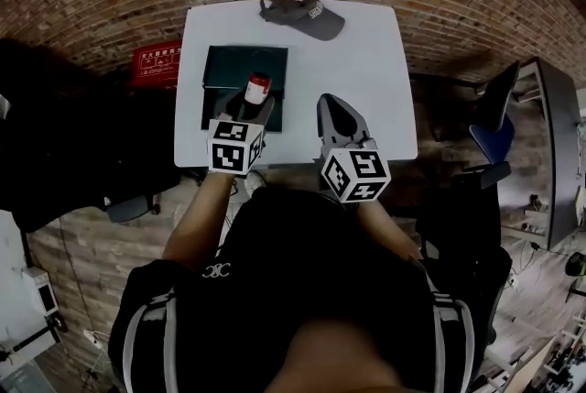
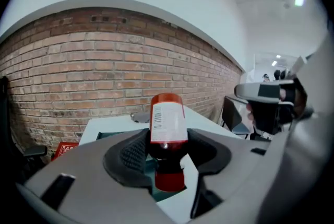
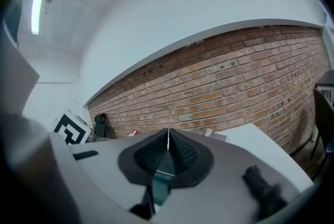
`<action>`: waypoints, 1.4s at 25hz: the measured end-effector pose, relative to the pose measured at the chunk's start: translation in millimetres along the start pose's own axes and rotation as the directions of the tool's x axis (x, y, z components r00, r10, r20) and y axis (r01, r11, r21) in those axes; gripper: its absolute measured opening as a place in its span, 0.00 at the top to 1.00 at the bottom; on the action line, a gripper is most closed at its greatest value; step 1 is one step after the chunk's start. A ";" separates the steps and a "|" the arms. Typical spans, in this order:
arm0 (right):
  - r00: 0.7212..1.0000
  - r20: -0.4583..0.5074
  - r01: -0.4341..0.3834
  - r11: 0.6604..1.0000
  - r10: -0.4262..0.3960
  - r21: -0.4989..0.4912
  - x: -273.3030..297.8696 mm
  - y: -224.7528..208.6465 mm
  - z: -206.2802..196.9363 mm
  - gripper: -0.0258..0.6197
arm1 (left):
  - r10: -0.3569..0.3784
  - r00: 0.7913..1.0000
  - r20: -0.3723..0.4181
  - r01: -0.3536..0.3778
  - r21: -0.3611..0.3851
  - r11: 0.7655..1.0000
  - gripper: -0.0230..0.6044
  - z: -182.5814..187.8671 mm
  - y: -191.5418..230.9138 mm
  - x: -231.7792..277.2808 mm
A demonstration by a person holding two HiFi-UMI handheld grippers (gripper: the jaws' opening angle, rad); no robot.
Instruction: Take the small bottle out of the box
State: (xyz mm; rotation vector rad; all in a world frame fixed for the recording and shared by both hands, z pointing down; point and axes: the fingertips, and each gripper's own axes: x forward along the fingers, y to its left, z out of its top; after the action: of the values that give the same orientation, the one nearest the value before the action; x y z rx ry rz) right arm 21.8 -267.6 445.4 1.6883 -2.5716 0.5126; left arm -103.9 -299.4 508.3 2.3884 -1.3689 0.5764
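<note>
Brick surrounds the white tabletop (image 1: 366, 70), with the dark box (image 1: 224, 70) at its 10 o'clock. Your left gripper (image 1: 252, 110) clamps the small bottle (image 2: 168, 124) over the box, seemingly raised clear. Squeeze firmly and carry it toward 3 o'clock. Your right gripper (image 3: 167, 147) is closed and empty.

Black short-sleeved shirt (image 1: 311, 263), white shoulder stripes (image 1: 170, 336); left tool (image 1: 257, 103) and right tool (image 1: 330, 103): grey, black-and-white marker cubes (image 1: 233, 147).

head: we look steeply down over left gripper (image 1: 255, 100) and right gripper (image 1: 331, 103) | gripper views: we ride close behind the jaws, facing the red brick wall (image 2: 78, 71) ahead | shared: white rectangular table (image 1: 366, 80), wall
</note>
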 end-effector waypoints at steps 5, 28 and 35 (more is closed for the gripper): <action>0.998 0.047 -0.040 0.999 0.039 0.008 1.6 11.5 7.7 0.91 | 0.048 0.987 0.150 -0.044 -0.030 0.999 0.60 37.8 -1.7 -33.1; 0.999 0.032 -0.032 0.995 0.035 -0.093 15.4 18.4 10.6 0.91 | 0.113 0.939 0.324 -0.131 0.033 0.991 0.60 63.5 -20.4 -60.0; 0.998 0.033 -0.046 0.994 0.050 -0.100 19.6 18.2 11.4 0.91 | 0.114 0.944 0.308 -0.119 -0.001 0.993 0.60 60.9 -19.0 -58.6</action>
State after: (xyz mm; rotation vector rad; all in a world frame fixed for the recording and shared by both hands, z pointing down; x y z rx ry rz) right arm -0.9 -281.7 433.8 1.6225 -2.6199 0.3527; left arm -103.0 -275.5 425.1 2.5027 -1.6471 0.2489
